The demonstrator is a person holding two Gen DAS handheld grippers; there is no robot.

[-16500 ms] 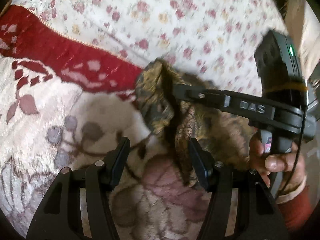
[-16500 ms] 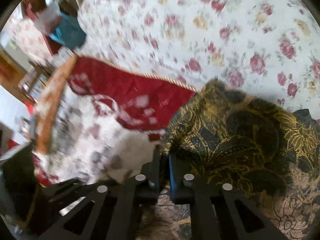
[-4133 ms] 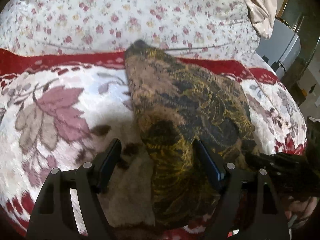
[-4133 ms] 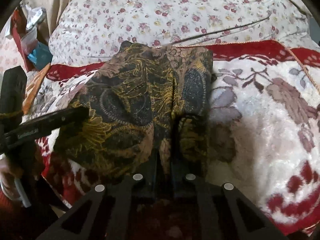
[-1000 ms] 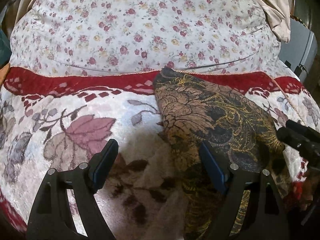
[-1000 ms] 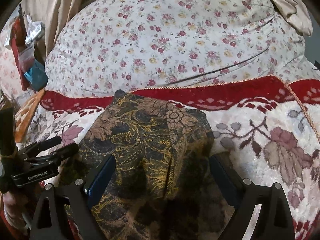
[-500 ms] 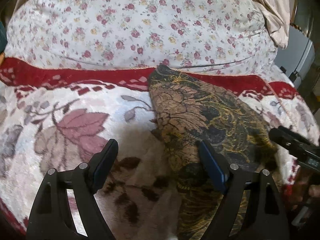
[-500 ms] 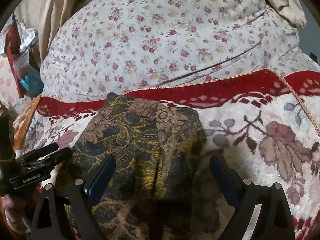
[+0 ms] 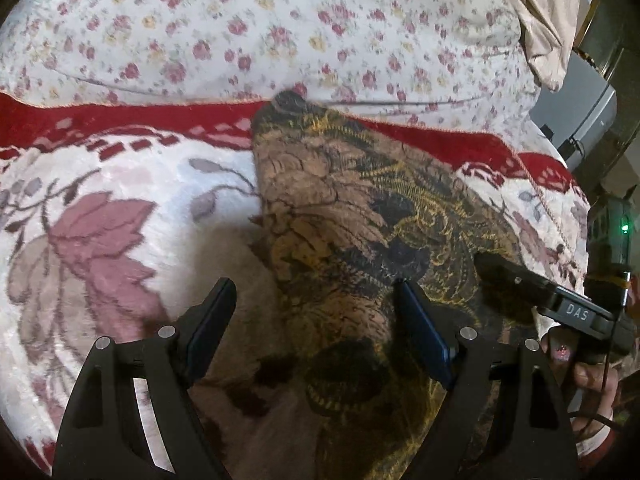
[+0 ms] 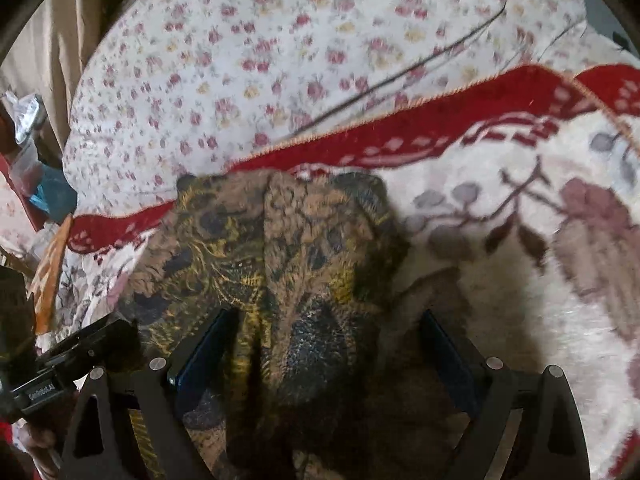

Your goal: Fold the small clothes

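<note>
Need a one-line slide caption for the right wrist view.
Open right gripper above the brown patterned garment on a floral blanket.

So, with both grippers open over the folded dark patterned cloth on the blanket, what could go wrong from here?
1. The patterned cloth lies loose, gripped by neither the left gripper nor the right gripper, so its overlapping flap may fall open.
2. The plush blanket is soft; a closing finger could pinch it along with the cloth.
3. In the left wrist view the two grippers are close and might collide.

The folded garment lies on the blanket, its far end touching the floral quilt behind; both grippers flank its near end.
</note>
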